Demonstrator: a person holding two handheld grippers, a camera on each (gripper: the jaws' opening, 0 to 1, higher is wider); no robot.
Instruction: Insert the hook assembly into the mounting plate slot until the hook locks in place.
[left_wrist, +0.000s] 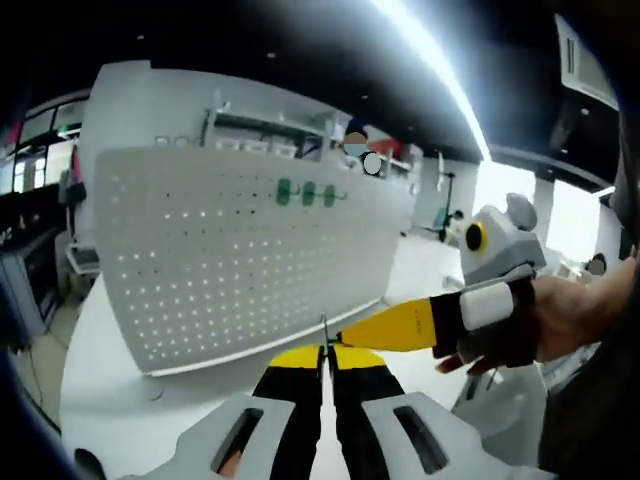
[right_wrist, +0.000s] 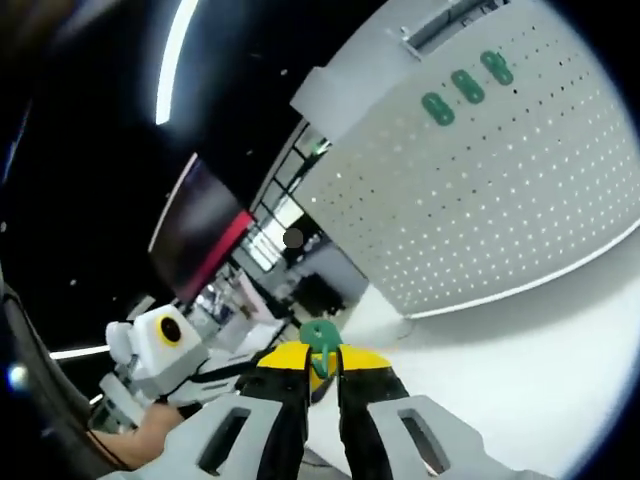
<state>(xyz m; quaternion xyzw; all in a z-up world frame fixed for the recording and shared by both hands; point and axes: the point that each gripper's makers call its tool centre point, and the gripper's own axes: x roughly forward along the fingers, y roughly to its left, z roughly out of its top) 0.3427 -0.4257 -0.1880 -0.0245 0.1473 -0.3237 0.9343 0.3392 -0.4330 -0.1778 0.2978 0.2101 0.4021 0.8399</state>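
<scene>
**Green hook held short of the pegboard**

No brand, label or writing can be read in either view.

In the left gripper view, the pegboard (left_wrist: 240, 250) stands upright on the white table (left_wrist: 110, 400), tilted a little in the picture, its face dotted with rows of small holes. Three green hooks (left_wrist: 307, 193) sit side by side near the pegboard's top edge. Below the pegboard's lower edge, the left gripper (left_wrist: 323, 352) has its yellow-tipped jaws pressed together with a thin metal piece standing up between the tips; what that piece is cannot be told. To the right of the pegboard, the right gripper (left_wrist: 385, 328) reaches in, held by a hand (left_wrist: 560, 320), its yellow tip lying just beside the left gripper's tips.

In the right gripper view, the left gripper's white body (right_wrist: 165, 355) shows far left of the pegboard (right_wrist: 500, 190). The right gripper (right_wrist: 321, 362) is closed on a green hook (right_wrist: 320, 338), which sticks up from between the jaw tips. That hook is well apart from the pegboard, off its lower left corner, above the table (right_wrist: 520, 380). The three mounted hooks (right_wrist: 466, 87) sit high on the pegboard.
</scene>
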